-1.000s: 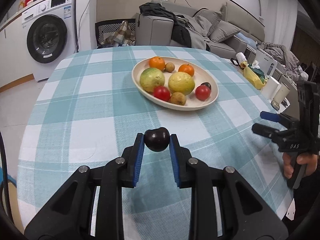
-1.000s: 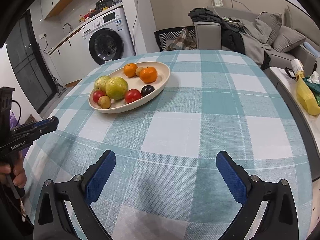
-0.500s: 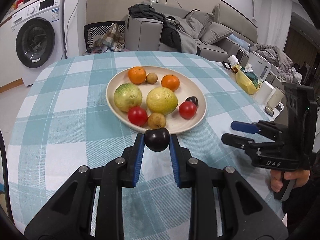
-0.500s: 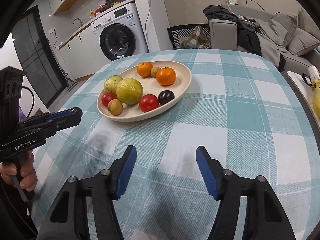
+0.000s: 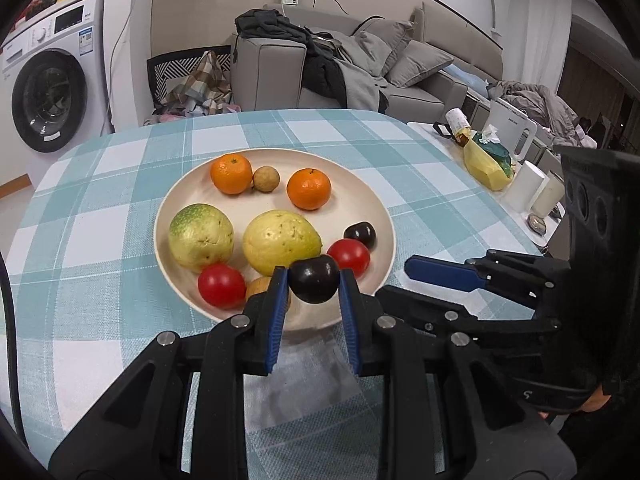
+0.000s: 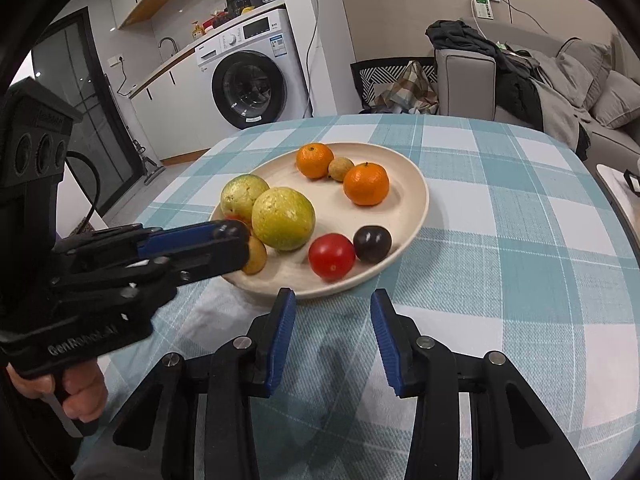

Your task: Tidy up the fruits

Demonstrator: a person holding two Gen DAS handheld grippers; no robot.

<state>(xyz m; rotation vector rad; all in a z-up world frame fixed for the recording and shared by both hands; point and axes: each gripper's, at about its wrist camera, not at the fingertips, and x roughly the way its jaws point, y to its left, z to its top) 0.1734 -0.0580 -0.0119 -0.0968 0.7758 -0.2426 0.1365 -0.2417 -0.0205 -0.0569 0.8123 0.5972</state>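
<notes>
My left gripper [image 5: 314, 282] is shut on a dark plum [image 5: 314, 285] and holds it over the near rim of the cream oval plate [image 5: 376, 204]. On the plate lie two oranges [image 5: 231, 173], two green-yellow guavas [image 5: 282, 242], two red tomatoes [image 5: 221, 285], a second dark plum [image 5: 360, 234] and small brown fruits [image 5: 265, 178]. My right gripper [image 6: 333, 306] hovers just short of the plate [image 6: 416, 184]; its jaws are closing with nothing between them. The left gripper [image 6: 230, 236] shows from the side in the right wrist view, over the plate's left end.
The round table carries a teal checked cloth [image 5: 100, 208]. Right of it a side table holds a yellow bag [image 5: 486, 160], a kettle [image 5: 514, 136] and white cups [image 5: 524, 190]. A washing machine [image 5: 44, 92] and a grey sofa [image 5: 360, 68] stand behind.
Both grippers moved forward to the plate. The left one carried the plum from over bare cloth to the plate's near rim. The right jaws narrowed from wide open to a small gap.
</notes>
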